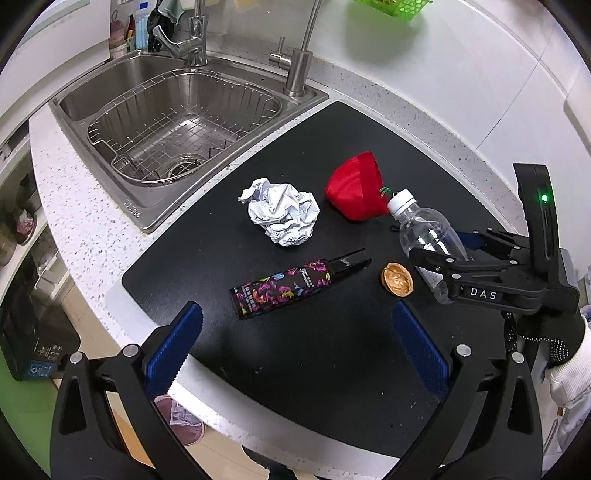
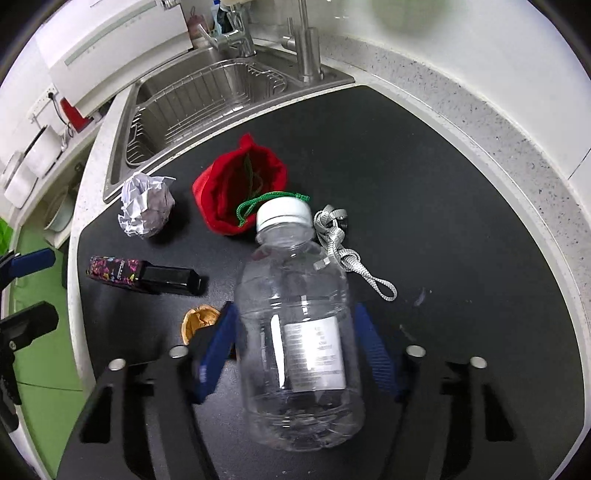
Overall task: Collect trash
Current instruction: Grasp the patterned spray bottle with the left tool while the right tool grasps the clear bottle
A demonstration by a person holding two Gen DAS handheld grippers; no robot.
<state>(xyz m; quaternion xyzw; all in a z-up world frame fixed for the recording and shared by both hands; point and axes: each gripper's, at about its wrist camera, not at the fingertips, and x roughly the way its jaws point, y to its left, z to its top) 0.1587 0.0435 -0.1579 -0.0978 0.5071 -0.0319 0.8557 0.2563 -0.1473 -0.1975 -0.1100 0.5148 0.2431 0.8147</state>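
Note:
An empty clear plastic bottle (image 2: 295, 332) with a white cap is held between the blue pads of my right gripper (image 2: 295, 343); it also shows in the left wrist view (image 1: 424, 229), clamped by the right gripper (image 1: 454, 254). My left gripper (image 1: 295, 347) is open and empty above the black mat's near edge. On the black mat (image 1: 332, 350) lie a crumpled paper ball (image 1: 282, 214), a patterned black tube (image 1: 291, 284), a walnut shell half (image 1: 397, 278) and a red drawstring pouch (image 1: 356, 186).
A steel sink (image 1: 122, 99) with a wire rack and two faucets is at the back left. A grey strap (image 2: 343, 251) lies on the mat right of the bottle. A green basket (image 1: 391, 7) sits at the far back. A bin with trash (image 1: 181, 417) shows below the counter edge.

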